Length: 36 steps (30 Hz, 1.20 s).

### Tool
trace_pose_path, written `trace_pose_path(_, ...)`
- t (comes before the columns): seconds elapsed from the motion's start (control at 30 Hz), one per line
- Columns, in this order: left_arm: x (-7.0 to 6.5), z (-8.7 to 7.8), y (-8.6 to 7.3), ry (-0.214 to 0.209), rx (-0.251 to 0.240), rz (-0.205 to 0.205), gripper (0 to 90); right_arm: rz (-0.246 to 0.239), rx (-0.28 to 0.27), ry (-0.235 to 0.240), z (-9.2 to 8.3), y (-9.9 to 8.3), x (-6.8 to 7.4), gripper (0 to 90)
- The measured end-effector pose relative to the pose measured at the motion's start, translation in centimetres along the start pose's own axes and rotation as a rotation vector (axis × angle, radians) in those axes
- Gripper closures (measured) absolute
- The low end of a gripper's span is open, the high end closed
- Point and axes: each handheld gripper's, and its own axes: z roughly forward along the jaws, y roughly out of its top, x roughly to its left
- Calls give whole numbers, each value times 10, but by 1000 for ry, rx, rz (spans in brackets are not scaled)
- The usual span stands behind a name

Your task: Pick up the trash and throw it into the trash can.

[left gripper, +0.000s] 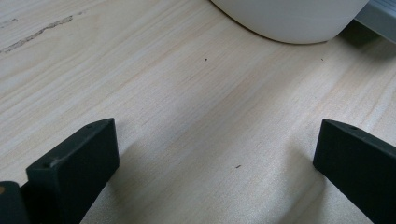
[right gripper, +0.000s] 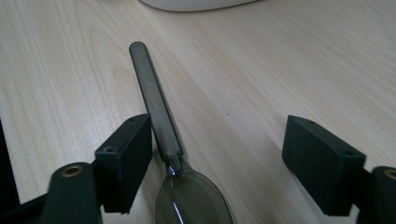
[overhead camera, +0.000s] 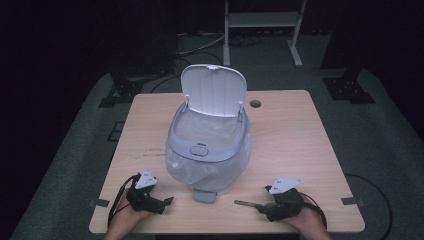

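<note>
- Right gripper (right gripper: 217, 154): jaws apart, straddling a dark translucent plastic spoon (right gripper: 175, 163). The spoon lies flat on the table (overhead camera: 300, 130), neck just beside one jaw, clear gap to the other. No squeeze on it yet.
- In the high view the spoon (overhead camera: 246, 203) sits at the near edge, right of centre, handle pointing left toward the bin (overhead camera: 207, 150).
- Left gripper (left gripper: 217, 154): released, jaws wide over bare wood, nothing between them. Parked near-left, just short of the bin's base.
- Bin is mid-table, bag-lined, lid (overhead camera: 213, 90) flipped up at the far side, mouth open.
- Progress, as I read it: early. Bin is ready to receive and the right gripper is lined up.
- Left: clamp the spoon, lift, carry it over the rim, drop it in, maybe shut the lid.
</note>
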Motion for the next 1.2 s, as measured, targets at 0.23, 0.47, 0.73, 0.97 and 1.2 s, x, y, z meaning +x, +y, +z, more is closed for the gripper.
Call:
trace_pose_path(0.23, 0, 0, 0, -1, 0, 1, 0, -6, -17, 4, -3, -2, 0, 385)
trace_pose_path(0.47, 0, 0, 0, -2, 0, 2, 0, -3, -25, 5, -5, -3, 0, 521)
trace_pose_path(0.73, 0, 0, 0, -2, 0, 2, 0, 0, -31, 6, -6, -4, -1, 658)
trace_pose_path(0.97, 0, 0, 0, -1, 0, 2, 0, 4, -28, 5, -7, -4, -2, 727)
trace_pose_path(1.2, 0, 0, 0, -2, 0, 2, 0, 12, -21, 3, -8, -4, -3, 775)
